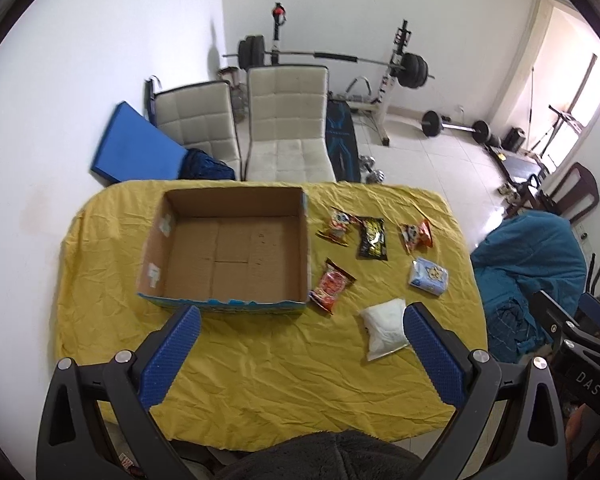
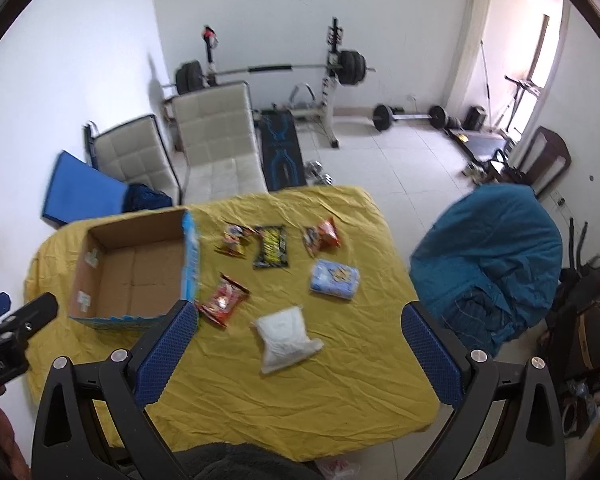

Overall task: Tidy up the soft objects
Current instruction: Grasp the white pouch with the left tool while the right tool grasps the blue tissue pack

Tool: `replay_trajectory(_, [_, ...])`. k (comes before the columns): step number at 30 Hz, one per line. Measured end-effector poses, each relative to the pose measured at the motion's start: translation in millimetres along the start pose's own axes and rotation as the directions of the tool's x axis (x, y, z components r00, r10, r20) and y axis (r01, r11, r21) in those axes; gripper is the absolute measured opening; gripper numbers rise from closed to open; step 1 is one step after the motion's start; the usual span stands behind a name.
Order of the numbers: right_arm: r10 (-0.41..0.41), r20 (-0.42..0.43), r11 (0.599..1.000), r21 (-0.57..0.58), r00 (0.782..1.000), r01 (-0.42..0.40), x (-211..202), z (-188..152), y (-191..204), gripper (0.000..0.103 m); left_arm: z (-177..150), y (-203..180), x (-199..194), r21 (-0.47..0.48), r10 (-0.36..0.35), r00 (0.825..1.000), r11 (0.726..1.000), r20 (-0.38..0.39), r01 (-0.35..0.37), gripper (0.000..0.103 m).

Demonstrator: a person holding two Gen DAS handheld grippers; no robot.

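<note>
An open, empty cardboard box (image 1: 228, 248) (image 2: 136, 268) sits on the yellow-clothed table (image 1: 260, 360) (image 2: 300, 392). To its right lie several soft packets: a red snack bag (image 1: 332, 286) (image 2: 222, 300), a white pouch (image 1: 384, 332) (image 2: 286, 338), a light blue tissue pack (image 1: 429, 277) (image 2: 334, 279), a black-yellow packet (image 1: 372, 237) (image 2: 272, 247) and two orange-red snack bags (image 1: 337, 226) (image 1: 417, 234) (image 2: 234, 240) (image 2: 322, 236). My left gripper (image 1: 300, 356) is open and empty above the table's near side. My right gripper (image 2: 296, 354) is open and empty above the white pouch.
Two beige chairs (image 1: 284, 128) (image 1: 198, 120) stand behind the table, with a blue mat (image 1: 134, 148) against the wall. A teal-covered chair (image 2: 496, 264) stands right of the table. Weight bench and barbells (image 1: 396, 68) fill the far floor. The left gripper's body (image 2: 12, 332) shows at left.
</note>
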State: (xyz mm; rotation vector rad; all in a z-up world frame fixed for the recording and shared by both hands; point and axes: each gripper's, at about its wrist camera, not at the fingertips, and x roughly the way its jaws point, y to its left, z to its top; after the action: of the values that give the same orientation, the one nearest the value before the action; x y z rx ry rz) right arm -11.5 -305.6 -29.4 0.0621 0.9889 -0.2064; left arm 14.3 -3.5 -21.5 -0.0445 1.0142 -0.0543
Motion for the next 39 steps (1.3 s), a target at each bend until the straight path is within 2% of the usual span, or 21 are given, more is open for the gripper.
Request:
replay_trajectory(3, [-0.052,-0.070,0.998,0.021,0.996,0.054,39.8,-2.6,-28.6,0.103,6.3,-19.0,33.6,0.022,-0.038,0.998,0.999,-0.054,0.040,0.103])
replay_trajectory(7, [-0.064,-0.176,0.996,0.056,0.982,0.075,99.2,-12.8,-71.3,0.103,8.1,-48.1,93.5,0.044,-0.055,0.987,0.997,-0.148,0.062,0.103])
replay_trajectory(10, [-0.080,-0.232,0.994,0.059,0.969,0.096,143.8,-24.6,-100.6,0.103,1.8,-72.1,147.2,0.063,-0.058,0.965,0.995,-0.257,0.076,0.103])
replay_trajectory(12, [-0.090,-0.274,0.993,0.054,0.958,0.109,176.9,-31.5,-118.3,0.103,-6.2,-89.0,186.8,0.057,-0.077,0.935,0.993,-0.345,0.102,0.103])
replay_trajectory(15, [-0.091,-0.322,0.993,0.043,0.942,0.110,222.2,-41.6,-138.2,0.103,-18.8,-111.9,230.2,0.060,-0.078,0.898,0.992,-0.433,0.115,0.103])
replay_trajectory(16, [-0.083,-0.344,0.994,0.037,0.935,0.101,241.3,-45.9,-145.6,0.103,-25.0,-123.1,250.9,0.055,-0.083,0.878,0.991,-0.472,0.123,0.103])
replay_trajectory(19, [-0.055,-0.392,0.997,0.032,0.918,0.073,287.0,-55.4,-156.8,0.103,-36.5,-144.4,285.2,0.052,-0.083,0.837,0.990,-0.540,0.132,0.103])
replay_trajectory(21, [-0.027,-0.423,0.999,0.030,0.906,0.044,313.1,-59.6,-163.1,0.103,-45.4,-158.0,312.1,0.048,-0.077,0.803,0.990,-0.591,0.130,0.103])
replay_trajectory(24, [0.018,-0.456,1.000,0.024,0.890,-0.008,345.3,-61.9,-168.0,0.103,-58.1,-170.8,346.9,0.044,-0.067,0.743,0.991,-0.666,0.129,0.103])
replay_trajectory(26, [0.037,-0.470,0.999,-0.011,0.882,-0.048,366.1,-59.0,-166.7,0.103,-70.8,-180.0,373.1,0.030,-0.061,0.687,0.992,-0.724,0.119,0.103])
replay_trajectory(28, [0.032,-0.474,0.996,-0.059,0.880,-0.069,379.8,-53.9,-160.5,0.103,-80.4,-184.1,392.0,-0.003,-0.079,0.648,0.993,-0.757,0.117,0.102])
replay_trajectory(29, [0.037,-0.477,0.993,-0.078,0.878,-0.084,382.2,-50.7,-159.0,0.103,-84.5,-184.6,399.0,-0.012,-0.077,0.632,0.994,-0.771,0.107,0.099])
replay_trajectory(30, [0.036,-0.477,0.987,-0.121,0.878,-0.106,388.8,-45.7,-154.4,0.103,-88.1,-184.2,406.4,-0.032,-0.086,0.618,0.995,-0.782,0.098,0.089])
replay_trajectory(31, [0.031,-0.480,0.980,-0.157,0.876,-0.121,391.5,-41.3,-148.9,0.103,-88.7,-183.4,409.2,-0.044,-0.092,0.622,0.995,-0.778,0.093,0.077])
replay_trajectory(33, [0.024,-0.475,0.952,-0.257,0.879,-0.165,398.9,-30.2,-134.8,0.103,-84.3,-182.1,409.7,-0.043,-0.091,0.653,0.995,-0.752,0.090,0.075])
replay_trajectory(34, [0.023,-0.477,0.937,-0.297,0.878,-0.186,402.7,-25.9,-128.4,0.103,-81.8,-181.5,407.9,-0.034,-0.084,0.662,0.996,-0.745,0.088,0.073])
replay_trajectory(38, [-0.001,-0.503,0.846,-0.461,0.865,-0.267,429.8,-7.5,-90.7,0.103,-69.9,-177.2,404.3,-0.008,-0.074,0.680,0.995,-0.730,0.100,0.071])
replay_trajectory(39, [-0.011,-0.505,0.823,-0.494,0.863,-0.279,436.6,-2.8,-80.8,0.103,-64.8,-176.0,401.1,0.011,-0.059,0.689,0.995,-0.722,0.097,0.071])
